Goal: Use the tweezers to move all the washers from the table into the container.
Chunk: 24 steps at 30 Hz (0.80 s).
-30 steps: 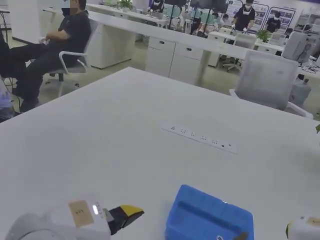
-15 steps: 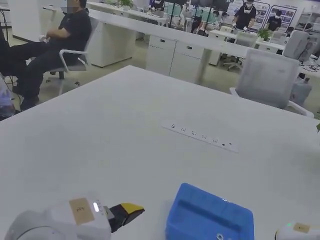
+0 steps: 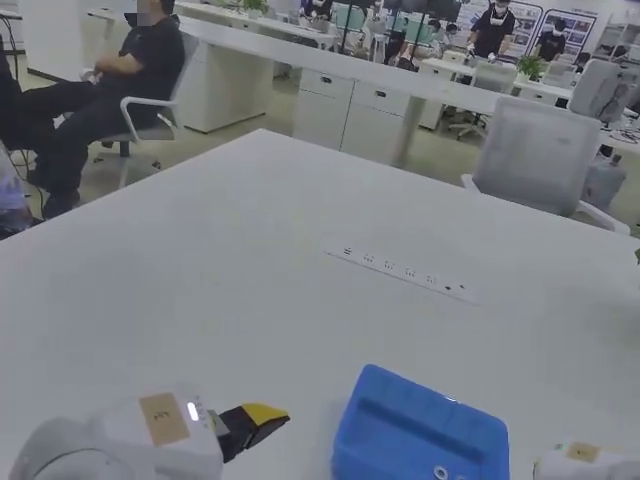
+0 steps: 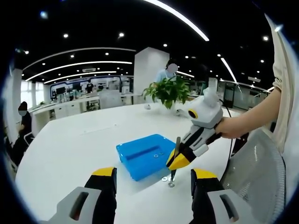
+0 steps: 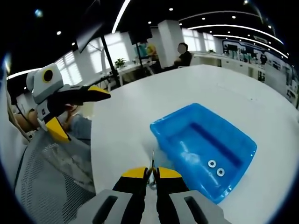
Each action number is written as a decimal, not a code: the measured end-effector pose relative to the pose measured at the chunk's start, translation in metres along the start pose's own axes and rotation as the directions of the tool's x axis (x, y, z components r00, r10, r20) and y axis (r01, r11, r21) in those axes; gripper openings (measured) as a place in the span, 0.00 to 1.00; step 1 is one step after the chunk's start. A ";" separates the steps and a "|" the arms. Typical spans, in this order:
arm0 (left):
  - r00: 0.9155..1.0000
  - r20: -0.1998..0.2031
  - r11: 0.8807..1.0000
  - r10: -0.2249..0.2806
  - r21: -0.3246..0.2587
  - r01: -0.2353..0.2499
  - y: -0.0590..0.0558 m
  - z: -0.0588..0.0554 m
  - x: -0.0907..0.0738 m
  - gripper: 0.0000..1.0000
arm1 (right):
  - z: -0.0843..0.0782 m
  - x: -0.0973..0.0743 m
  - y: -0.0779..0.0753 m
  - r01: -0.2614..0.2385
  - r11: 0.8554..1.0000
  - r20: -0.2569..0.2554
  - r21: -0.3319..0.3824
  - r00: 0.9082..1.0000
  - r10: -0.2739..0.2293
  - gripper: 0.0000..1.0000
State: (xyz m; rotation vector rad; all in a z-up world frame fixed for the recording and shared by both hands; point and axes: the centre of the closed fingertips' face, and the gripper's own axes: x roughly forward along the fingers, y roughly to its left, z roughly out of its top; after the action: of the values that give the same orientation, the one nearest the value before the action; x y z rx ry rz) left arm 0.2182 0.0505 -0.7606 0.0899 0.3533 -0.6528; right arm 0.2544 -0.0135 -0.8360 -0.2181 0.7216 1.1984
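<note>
My right gripper (image 5: 152, 175) is shut on thin metal tweezers (image 5: 152, 164). In the left gripper view the tweezers (image 4: 175, 156) point down at a small washer (image 4: 171, 184) lying on the white table just in front of the blue container (image 4: 140, 161). The container (image 5: 205, 144) holds two washers (image 5: 216, 168); one washer (image 3: 440, 472) appears in the head view. My left gripper (image 4: 154, 173) is open and holds nothing, near the container's corner. In the head view it is at the bottom left (image 3: 262, 418), left of the container (image 3: 420, 435).
A strip of power sockets (image 3: 405, 272) is set into the white table (image 3: 250, 260) beyond the container. A potted plant (image 4: 168, 91) stands on the table. A grey chair (image 3: 540, 155) stands at the far edge. People sit and stand further back.
The tweezers' tip that was over the container's near edge has left the head view, and the right gripper has drawn back towards the bottom edge. The left gripper has stayed put.
</note>
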 end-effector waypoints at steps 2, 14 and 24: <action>1.000 -0.002 1.000 -0.001 0.002 0.001 0.000 0.000 0.000 0.64 | 0.000 0.000 0.001 0.001 1.000 -0.006 -0.018 1.000 -0.002 0.04; 1.000 -0.010 1.000 -0.004 0.015 0.004 -0.002 -0.001 0.000 0.63 | -0.002 0.002 0.013 -0.004 0.980 -0.031 -0.200 1.000 -0.002 0.03; 1.000 -0.001 1.000 0.001 0.004 -0.001 -0.001 0.000 -0.001 0.63 | 0.008 -0.008 0.007 0.004 0.990 0.008 -0.140 1.000 -0.003 0.03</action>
State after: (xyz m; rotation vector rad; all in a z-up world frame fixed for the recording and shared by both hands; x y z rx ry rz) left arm 0.2171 0.0504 -0.7599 0.0948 0.3532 -0.6522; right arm 0.2497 -0.0126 -0.8239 -0.3311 0.6299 1.2471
